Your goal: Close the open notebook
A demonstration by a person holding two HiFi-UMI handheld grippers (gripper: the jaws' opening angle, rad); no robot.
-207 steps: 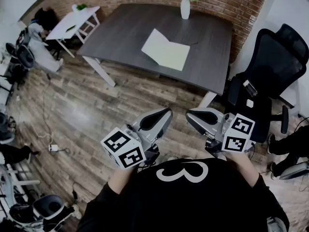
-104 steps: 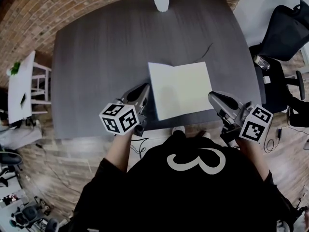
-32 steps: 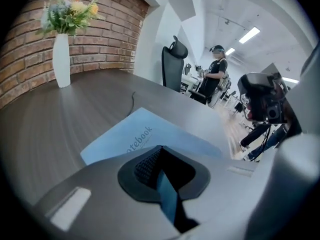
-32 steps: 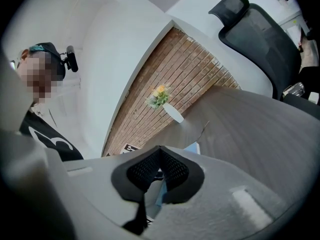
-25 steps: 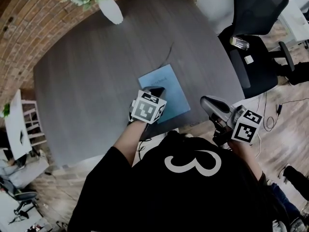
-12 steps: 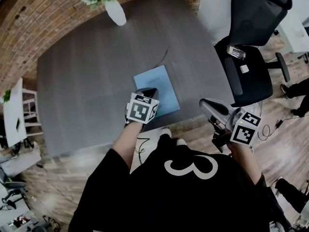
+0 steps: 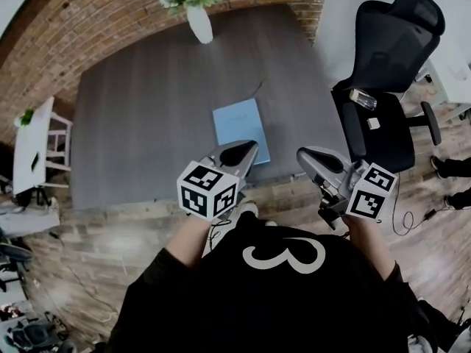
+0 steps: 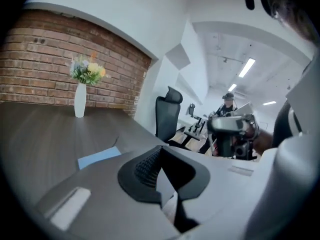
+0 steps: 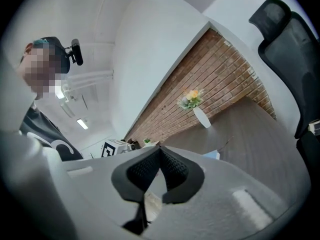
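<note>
The notebook [image 7: 241, 130] lies closed on the dark table [image 7: 147, 109], blue cover up, near the front right edge. It shows as a blue slab [image 8: 98, 157] in the left gripper view and as a small blue corner [image 9: 212, 155] in the right gripper view. My left gripper [image 7: 250, 149] is shut and empty, its tip just short of the notebook's near edge and off it. My right gripper [image 7: 303, 155] is shut and empty too, held off the table's front right corner, apart from the notebook.
A white vase of flowers [image 7: 199, 22] stands at the table's far edge. A thin dark cable [image 7: 255, 89] lies beyond the notebook. A black office chair [image 7: 388, 72] stands right of the table. A white side table [image 7: 33, 144] is at the left.
The notebook went from open white pages to closed. In the last second my left gripper drew back off the blue cover toward my body; the right gripper barely moved.
</note>
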